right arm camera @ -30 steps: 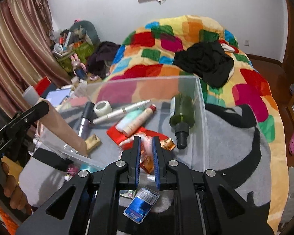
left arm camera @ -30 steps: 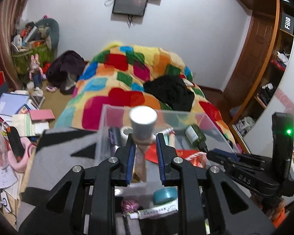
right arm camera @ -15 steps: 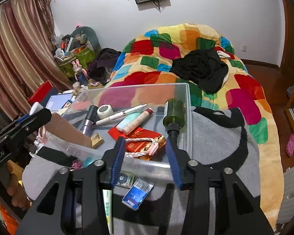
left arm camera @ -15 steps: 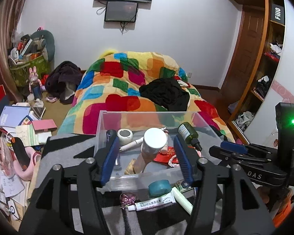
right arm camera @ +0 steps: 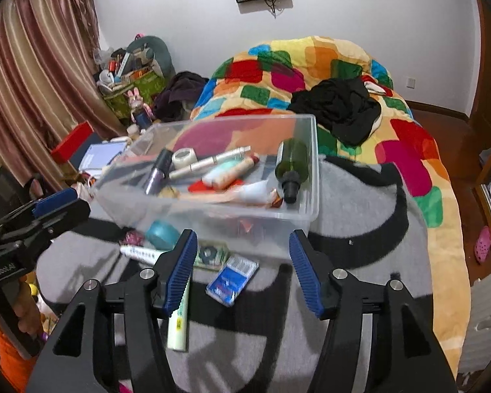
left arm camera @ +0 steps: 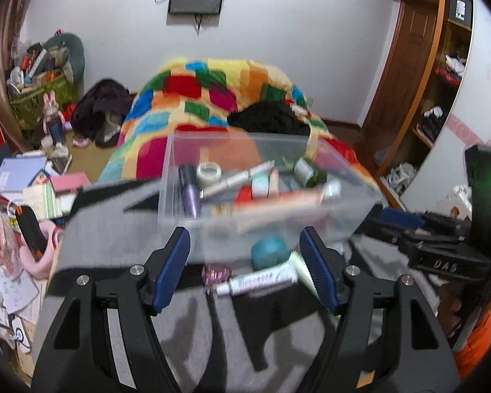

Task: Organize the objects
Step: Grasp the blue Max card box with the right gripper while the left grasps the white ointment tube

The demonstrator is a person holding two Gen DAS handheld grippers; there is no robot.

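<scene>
The clear plastic bin (right arm camera: 298, 226) sat on the grey blanket (right arm camera: 360, 203), holding a green bottle (right arm camera: 291, 167), tape roll (right arm camera: 185, 157) and tubes. The left gripper (left arm camera: 245, 265) and right gripper (right arm camera: 242, 265) were opening, both empty.

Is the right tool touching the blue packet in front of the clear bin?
Apart. In the right wrist view the blue packet lies on the grey blanket between the opening fingers of the right tool, clear blanket showing either side.

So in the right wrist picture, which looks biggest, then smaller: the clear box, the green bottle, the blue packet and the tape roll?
1. clear box
2. green bottle
3. blue packet, which looks nearly bottle-sized, but it lies nearer the camera, so that order is unsure
4. tape roll
</scene>
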